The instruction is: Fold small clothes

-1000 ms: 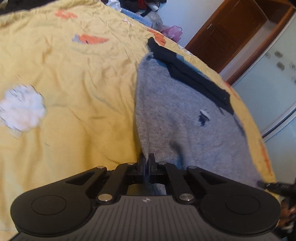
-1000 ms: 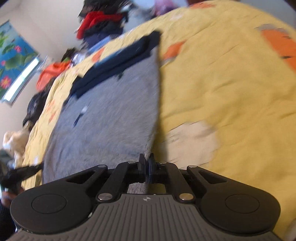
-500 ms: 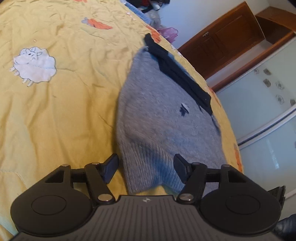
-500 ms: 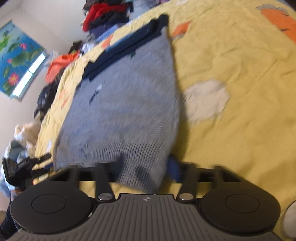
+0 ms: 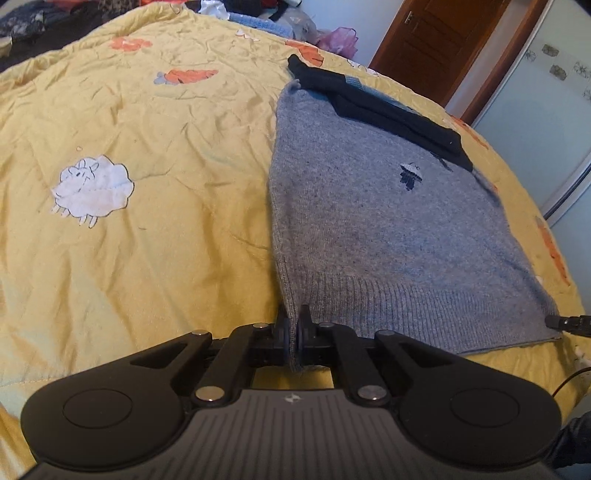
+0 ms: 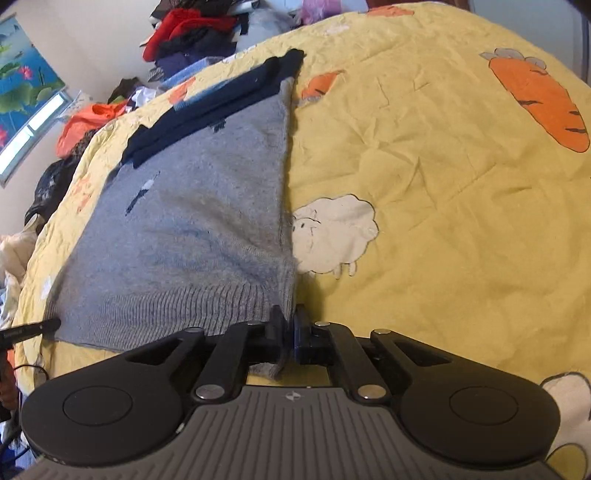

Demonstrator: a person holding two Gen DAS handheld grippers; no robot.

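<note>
A grey knitted sweater [image 5: 388, 221] lies flat on the yellow bed cover [image 5: 147, 240], its ribbed hem nearest me. Dark navy fabric [image 5: 388, 107] lies folded across its far end. My left gripper [image 5: 294, 325] is shut on the hem's left corner. In the right wrist view the same sweater [image 6: 192, 221] spreads to the left, and my right gripper [image 6: 290, 325] is shut on the hem's right corner. The navy fabric [image 6: 221, 103] shows at the far end there too. Each view catches the other gripper's black tip at its edge.
The yellow cover [image 6: 443, 184] carries sheep and carrot patches. A pile of clothes [image 6: 192, 33] and an orange garment [image 6: 88, 122] lie beyond the bed's far side. A brown wooden door [image 5: 436, 40] and a pale sliding panel [image 5: 554, 110] stand to the right.
Both grippers were shut a second ago, stood open over the hem half a second ago, and are now shut again on the hem's two corners.
</note>
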